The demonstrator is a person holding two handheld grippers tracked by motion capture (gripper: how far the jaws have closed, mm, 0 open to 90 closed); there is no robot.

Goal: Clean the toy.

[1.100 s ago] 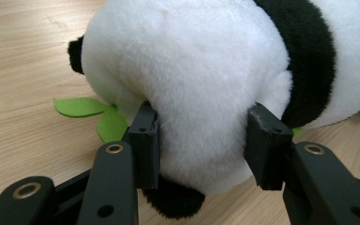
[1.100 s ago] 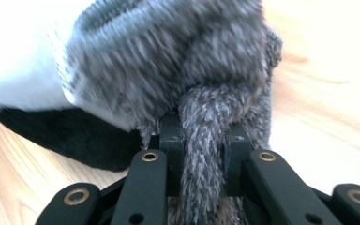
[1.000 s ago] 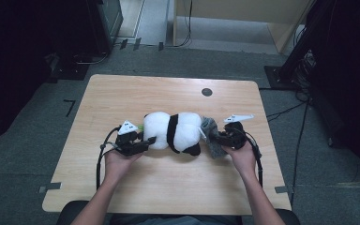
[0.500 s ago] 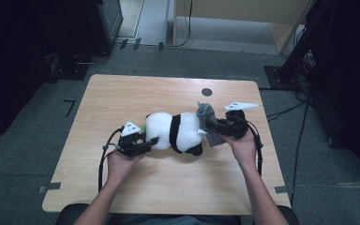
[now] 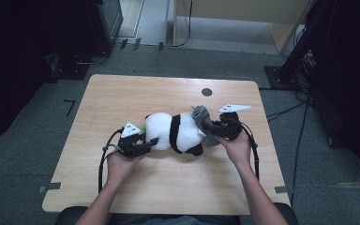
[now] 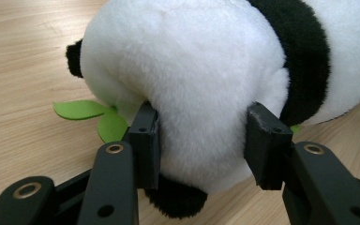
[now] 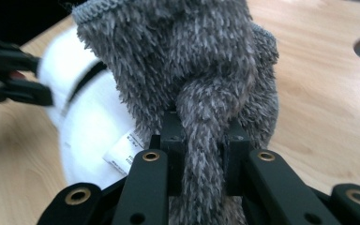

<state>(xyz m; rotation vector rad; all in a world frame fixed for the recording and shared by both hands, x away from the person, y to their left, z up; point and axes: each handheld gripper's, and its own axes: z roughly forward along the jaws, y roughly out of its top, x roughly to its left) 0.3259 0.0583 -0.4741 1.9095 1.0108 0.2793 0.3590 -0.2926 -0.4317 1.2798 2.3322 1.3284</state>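
Lifted a touch higher since half a second back: fuzzy grey knitted sock (image 5: 203,123), now bunched up against the right end of the toy, right gripper drawn in closer with it.

Left of the frame in the high view: left hand (image 5: 120,162) wrapped round the left gripper (image 5: 146,143), white three-cornered plate on top, black cable looping back toward the table's near edge. Jaws spread fairly wide and pressed into the white head end of the plush black-and-white panda toy (image 5: 176,133), fur bulging between the pads in the left gripper view (image 6: 187,93). Green felt leaves (image 6: 96,117) poking out beneath the head, flat on the wood.

Centre of the frame: panda lying lengthwise on the light wooden table (image 5: 168,192), black band across its middle.

Right of centre: grey sock (image 7: 192,70) draped over the panda's rear, a thick fold of it pinched between the nearly closed jaws of the right gripper (image 5: 213,129), seen close in the right gripper view (image 7: 201,140). White sewn-in label (image 7: 122,152) showing on the panda just beside the sock. Right hand (image 5: 238,146) behind that gripper. Round dark hole (image 5: 206,92) in the tabletop further up, well apart.
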